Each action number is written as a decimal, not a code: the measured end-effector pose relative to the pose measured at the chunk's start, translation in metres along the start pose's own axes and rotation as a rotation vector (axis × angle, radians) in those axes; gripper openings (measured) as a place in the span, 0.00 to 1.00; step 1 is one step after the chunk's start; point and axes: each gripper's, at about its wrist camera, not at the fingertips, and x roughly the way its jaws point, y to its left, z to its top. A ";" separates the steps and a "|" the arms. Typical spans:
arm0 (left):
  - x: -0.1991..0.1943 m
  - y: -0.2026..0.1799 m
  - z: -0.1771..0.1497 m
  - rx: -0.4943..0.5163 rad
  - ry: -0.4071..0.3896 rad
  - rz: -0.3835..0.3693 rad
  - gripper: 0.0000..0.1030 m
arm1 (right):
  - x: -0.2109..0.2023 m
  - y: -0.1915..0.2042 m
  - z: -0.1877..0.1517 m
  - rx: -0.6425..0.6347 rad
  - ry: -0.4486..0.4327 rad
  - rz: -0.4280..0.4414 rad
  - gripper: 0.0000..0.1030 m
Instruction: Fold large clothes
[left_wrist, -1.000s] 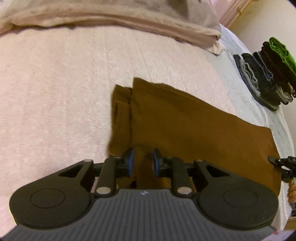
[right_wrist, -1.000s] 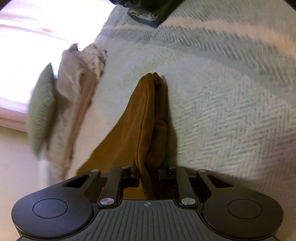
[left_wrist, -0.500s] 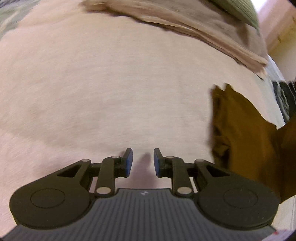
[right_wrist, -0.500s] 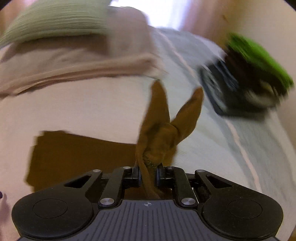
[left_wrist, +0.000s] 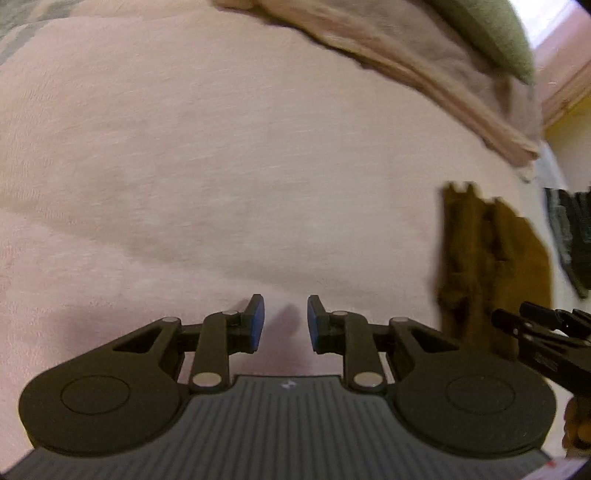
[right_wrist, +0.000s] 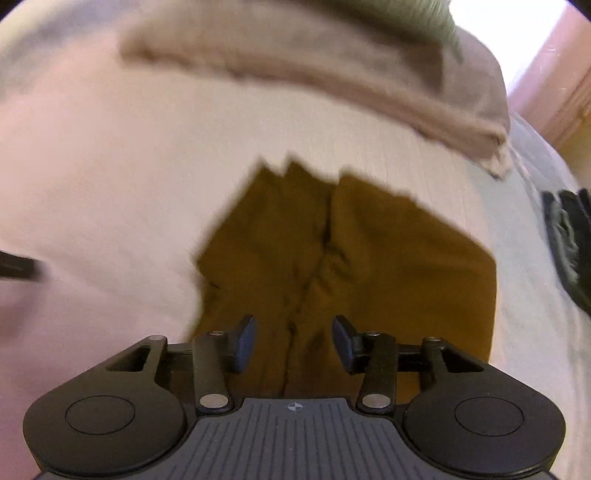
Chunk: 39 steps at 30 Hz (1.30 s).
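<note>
- While the right gripper (right_wrist: 293, 341) hangs over the brown garment (right_wrist: 369, 258), its jaws have just been opening; they stand apart with the cloth lying beneath them, not pinched.
- Off to one side, the left gripper (left_wrist: 282, 321) hovers over bare pink bedspread (left_wrist: 221, 166), fingers a little apart with nothing between them.
- Folded over on itself, the garment lies on the bedspread near the beige blanket (right_wrist: 332, 74), with a raised crease running down its middle.
- It looks soft, light and limp: likely to sag and bunch when lifted, so one pinch point would let it droop.
- A sound hold would probably be two corners of one edge, one per gripper.
- Dark folded clothes (right_wrist: 569, 243) sit well apart.
</note>
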 end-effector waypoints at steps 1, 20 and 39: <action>-0.002 -0.011 0.002 0.009 0.001 -0.028 0.19 | -0.017 -0.010 -0.002 0.015 -0.036 0.054 0.45; 0.104 -0.172 0.023 0.256 0.186 -0.290 0.40 | 0.034 -0.222 -0.076 0.640 0.102 0.014 0.45; 0.043 -0.173 0.042 0.346 -0.012 -0.292 0.10 | 0.036 -0.195 -0.040 0.434 0.089 -0.020 0.44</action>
